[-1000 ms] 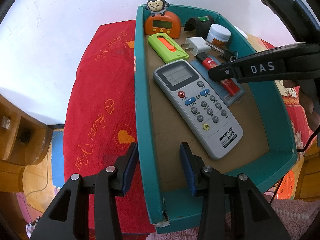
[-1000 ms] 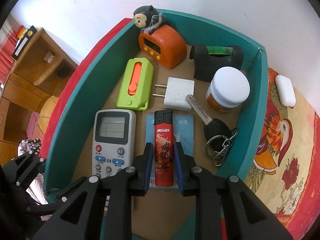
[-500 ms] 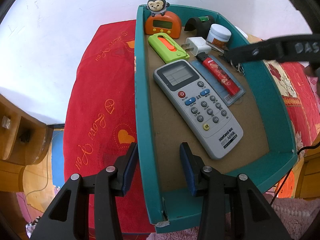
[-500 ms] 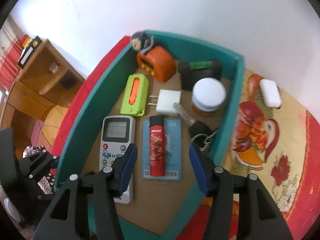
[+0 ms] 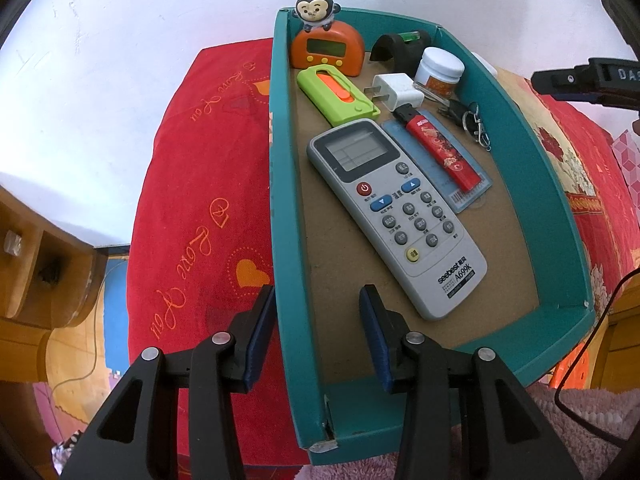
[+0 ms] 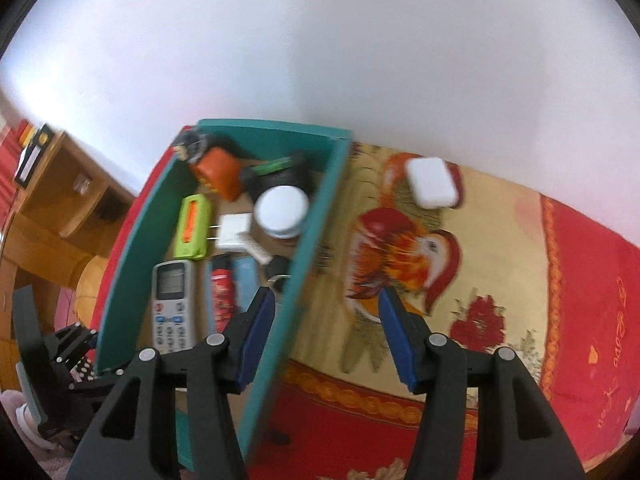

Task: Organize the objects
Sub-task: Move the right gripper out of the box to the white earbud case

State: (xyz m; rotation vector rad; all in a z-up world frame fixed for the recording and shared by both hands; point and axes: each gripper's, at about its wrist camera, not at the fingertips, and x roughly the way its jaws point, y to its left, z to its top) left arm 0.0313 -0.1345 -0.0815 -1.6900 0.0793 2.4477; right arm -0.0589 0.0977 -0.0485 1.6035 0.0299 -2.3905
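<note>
Left wrist view: the left gripper (image 5: 316, 304) is open and holds nothing. Its two fingers stand on either side of the left wall of the teal box (image 5: 532, 160), near the box's close corner, and there is a clear gap between the wall and the inner finger. Inside the box a grey remote (image 5: 400, 216) lies along the left wall. A red lighter (image 5: 442, 148) lies beside it on a blue card (image 5: 478, 194), and smaller things fill the far end.

Right wrist view: this picture is a little blurred. The jaws of the right gripper (image 6: 326, 300) have just been opening and now stand apart with nothing held. Only the right wall of the teal box (image 6: 316, 220) and the patterned cloth (image 6: 500, 240) show under them. The white case (image 6: 431, 182) is the one thing I see outside the box. It lies flat on the cloth to the right of the box, near its far right corner and apart from the wall.

The white case looks like a small shell of hard plastic, so it is probably light and stiff, with smooth, rounded edges that may slip. I would come from above and close across its narrow width at the middle, low on the sides.
</note>
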